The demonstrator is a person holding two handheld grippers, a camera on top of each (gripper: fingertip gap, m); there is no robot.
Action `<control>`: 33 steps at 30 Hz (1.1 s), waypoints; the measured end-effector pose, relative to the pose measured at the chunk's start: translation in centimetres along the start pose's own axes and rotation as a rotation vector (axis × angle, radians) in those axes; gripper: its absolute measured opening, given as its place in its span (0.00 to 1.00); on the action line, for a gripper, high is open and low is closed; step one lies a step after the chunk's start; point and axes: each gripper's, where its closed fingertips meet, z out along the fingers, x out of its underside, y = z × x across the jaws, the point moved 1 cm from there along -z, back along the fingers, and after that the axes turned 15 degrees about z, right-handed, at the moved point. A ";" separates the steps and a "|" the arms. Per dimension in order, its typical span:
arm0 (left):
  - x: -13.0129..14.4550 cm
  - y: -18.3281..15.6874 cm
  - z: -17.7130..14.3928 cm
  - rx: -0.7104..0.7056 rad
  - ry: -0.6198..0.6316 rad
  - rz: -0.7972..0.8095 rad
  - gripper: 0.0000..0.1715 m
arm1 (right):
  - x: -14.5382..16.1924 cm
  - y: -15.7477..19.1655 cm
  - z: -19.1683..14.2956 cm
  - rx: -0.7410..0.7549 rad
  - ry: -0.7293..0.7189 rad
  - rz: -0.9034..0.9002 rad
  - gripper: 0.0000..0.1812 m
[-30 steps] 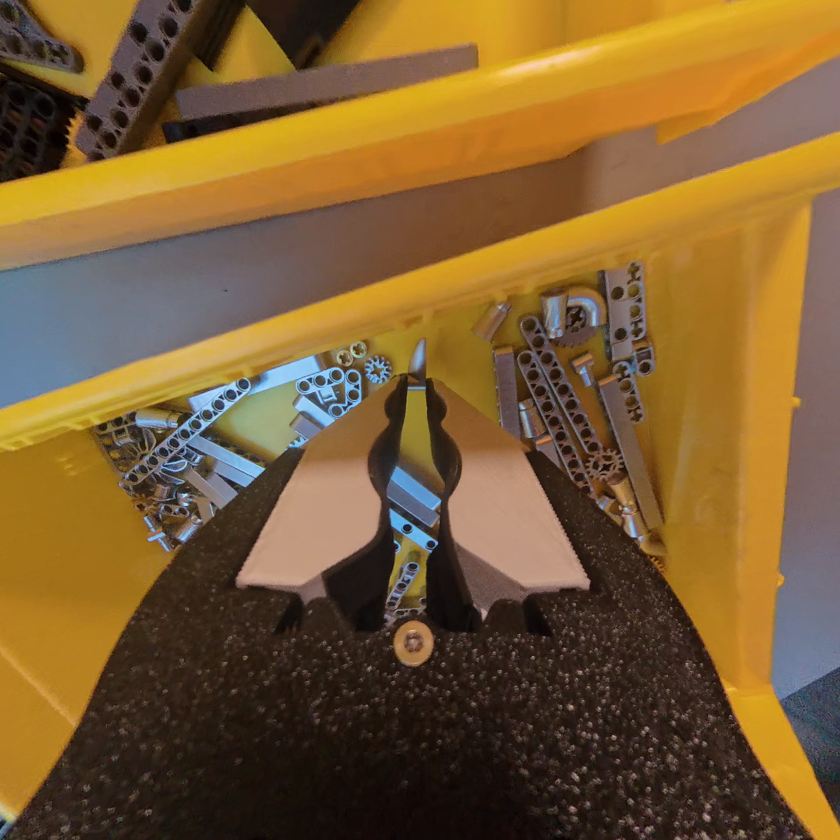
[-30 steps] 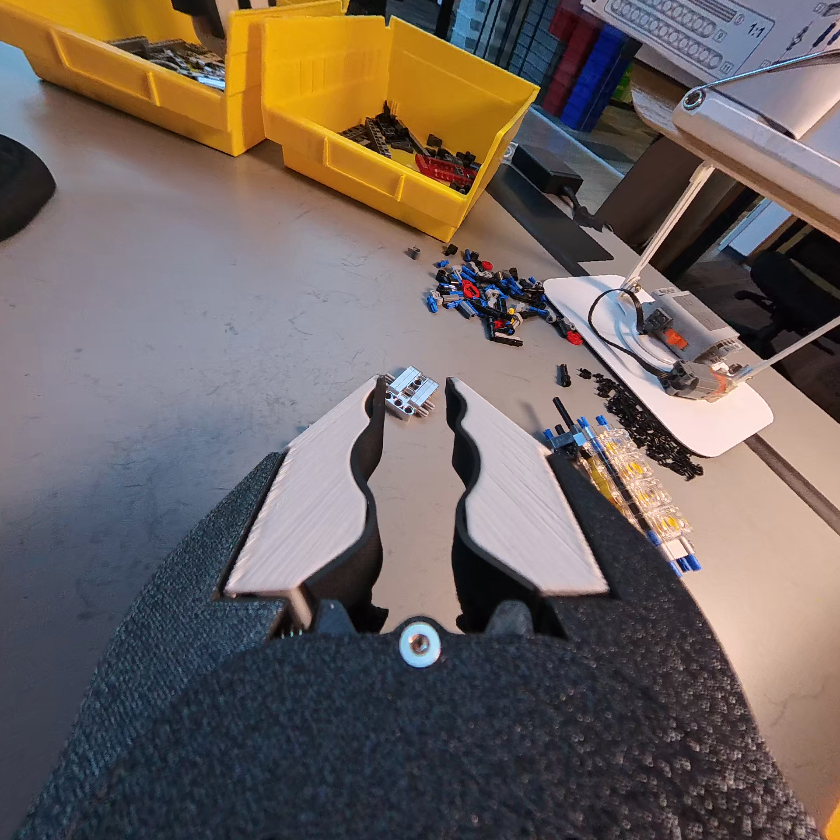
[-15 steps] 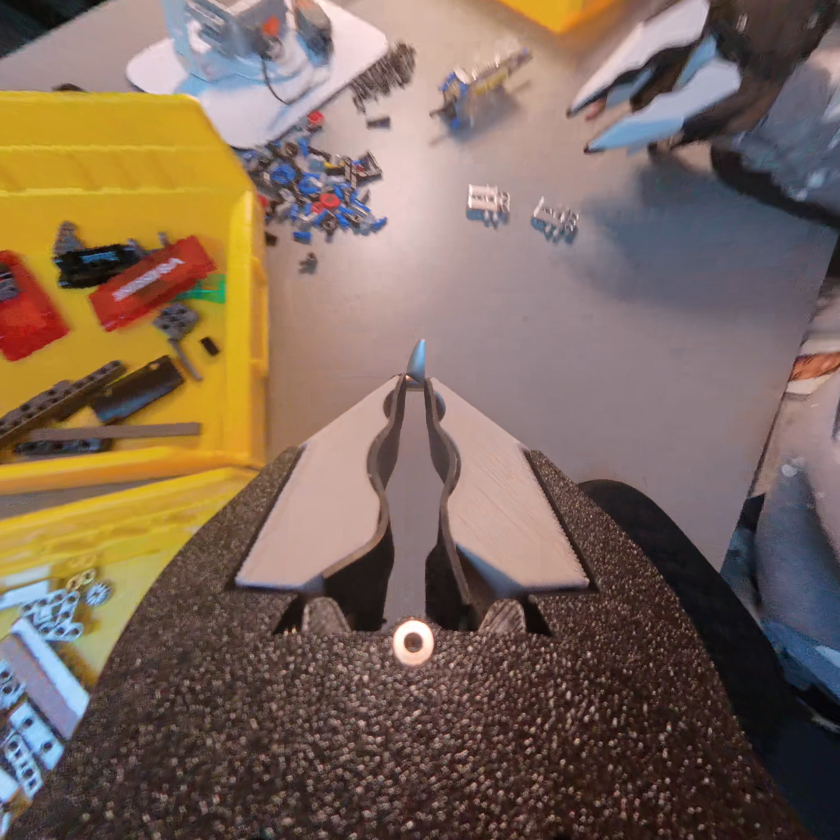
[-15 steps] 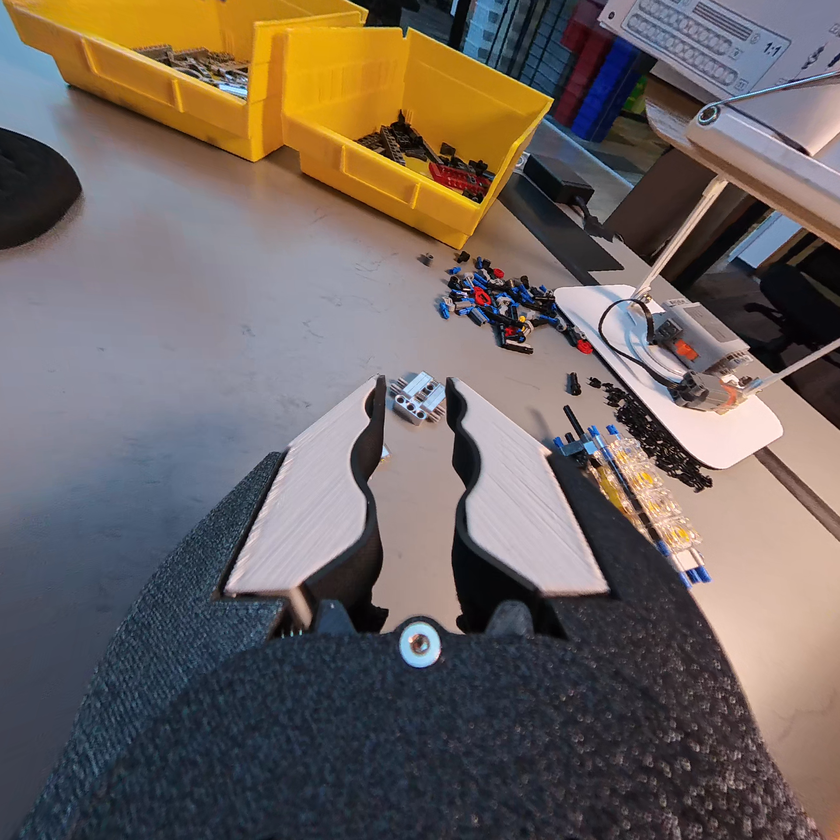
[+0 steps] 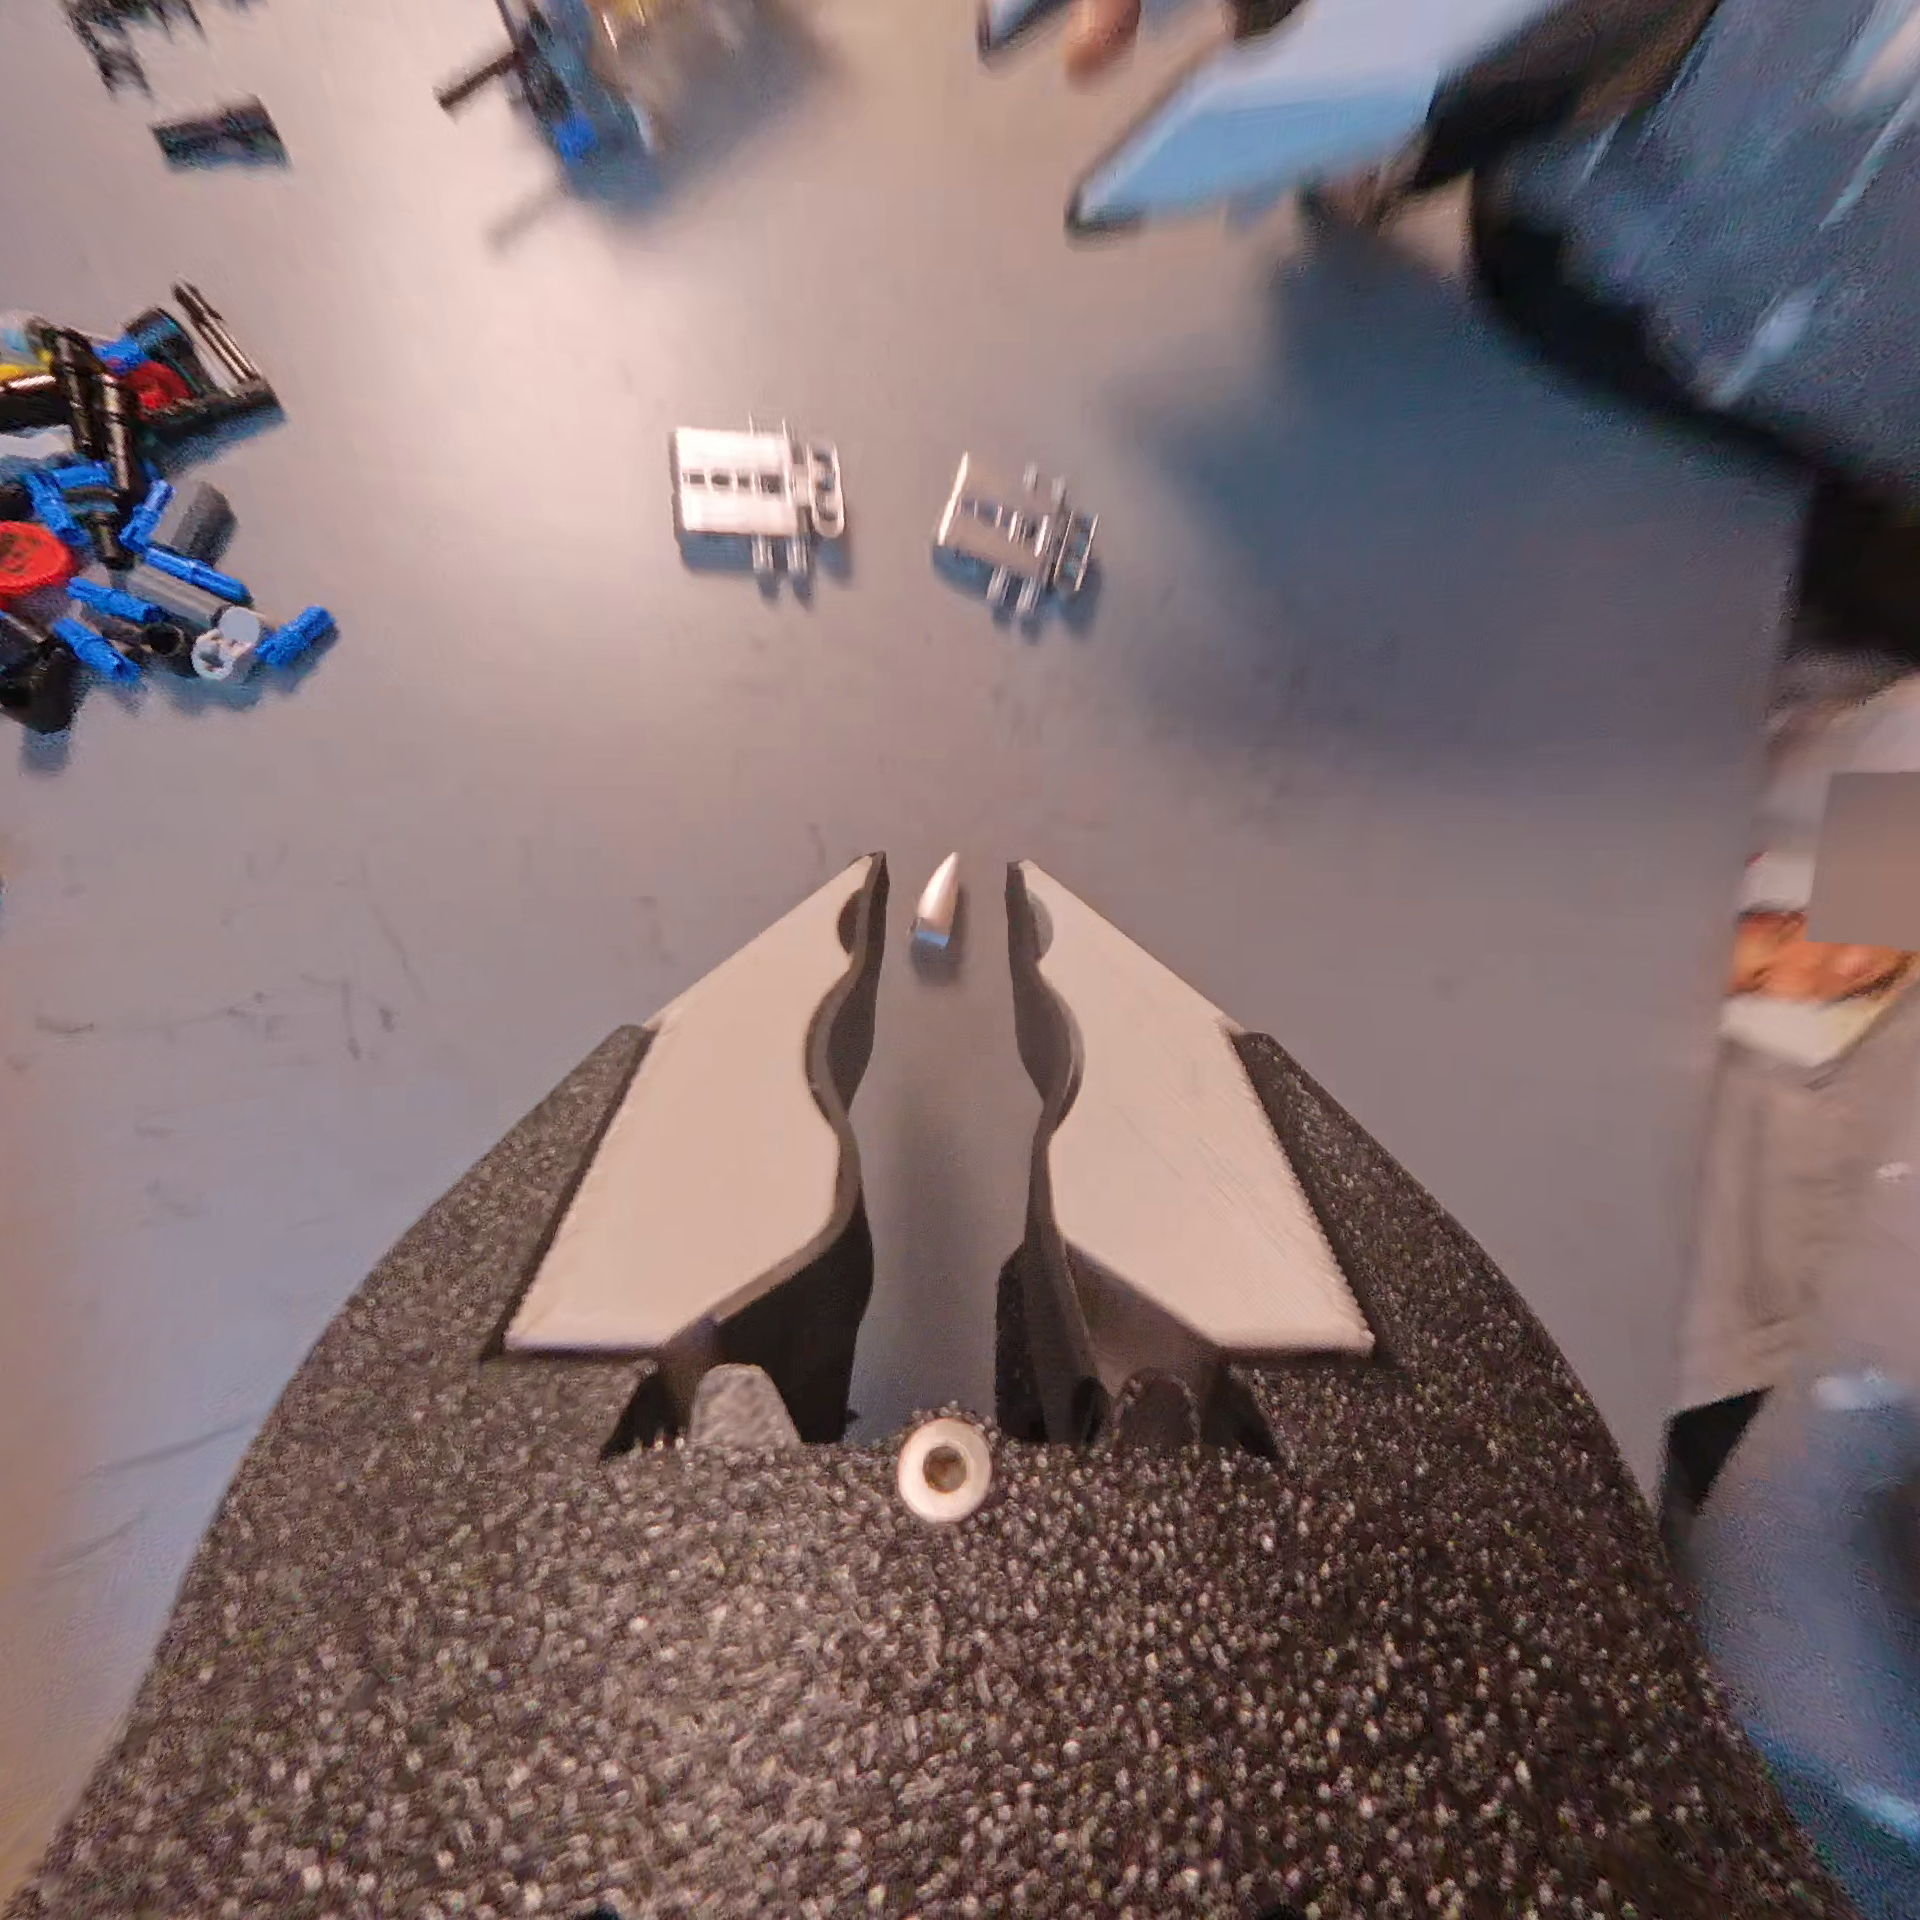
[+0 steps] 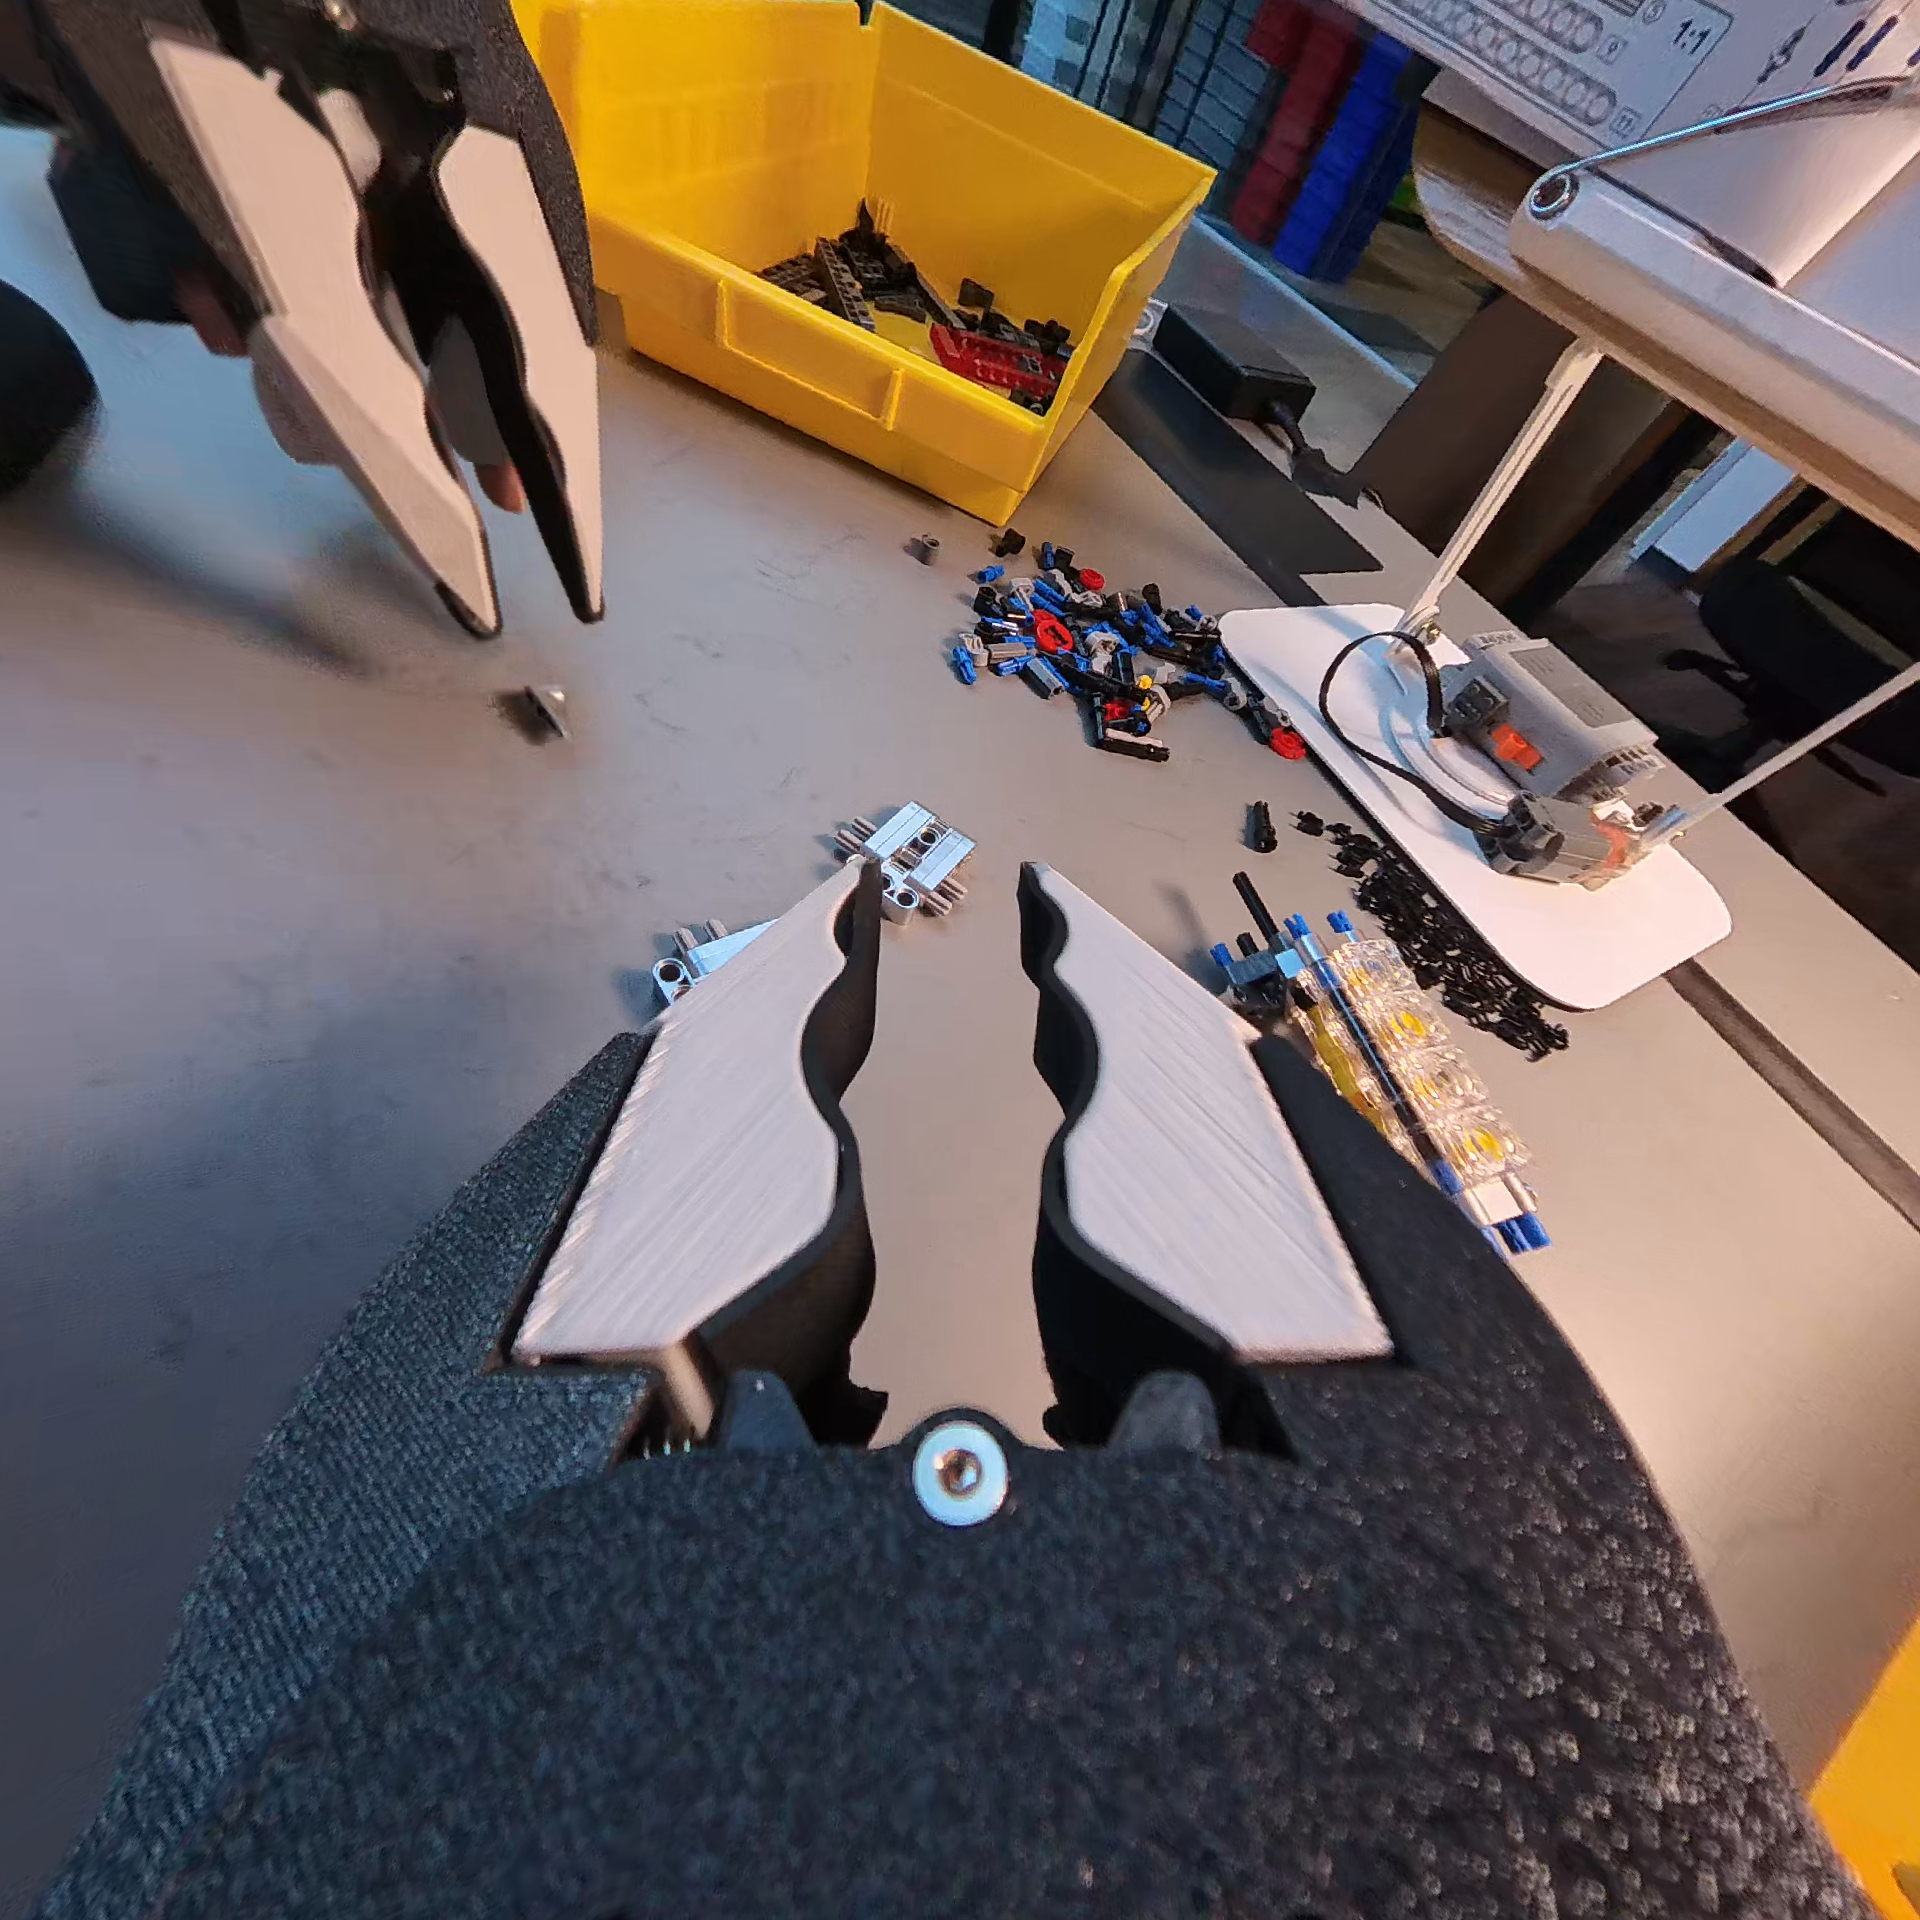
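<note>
My left gripper is open just above the grey table. A small grey pointed piece lies loose between its tips, gripped by neither finger. From the right wrist view the left gripper hangs over that piece, apart from it. Two small grey brick assemblies lie farther out on the table. My right gripper is open and empty, its left fingertip next to one assembly, with the other beside that finger. It shows blurred in the left wrist view.
A pile of small blue, black and red pieces lies on the table. Behind it stands a yellow bin of dark parts. A white lamp base carries a grey motor; black pins and a clear-and-yellow assembly lie right. Tip to tip, the grippers are about 15 centimetres apart.
My left gripper left the yellow bin holding the grey pointed piece, swung out over the table, opened and let the piece go. My right gripper stayed open and shifted slightly.
</note>
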 end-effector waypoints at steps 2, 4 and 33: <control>-2.6 0.5 -1.4 0.027 -0.230 -0.180 0.05 | 0.0 0.2 0.0 -0.010 0.002 0.000 0.14; -4.5 1.7 -3.2 0.009 -0.439 -0.329 0.00 | 0.2 0.5 0.2 -0.018 0.013 -0.011 0.14; -9.3 1.0 -8.6 0.018 -0.832 -0.393 0.00 | 0.7 0.8 0.5 -0.017 0.040 -0.035 0.14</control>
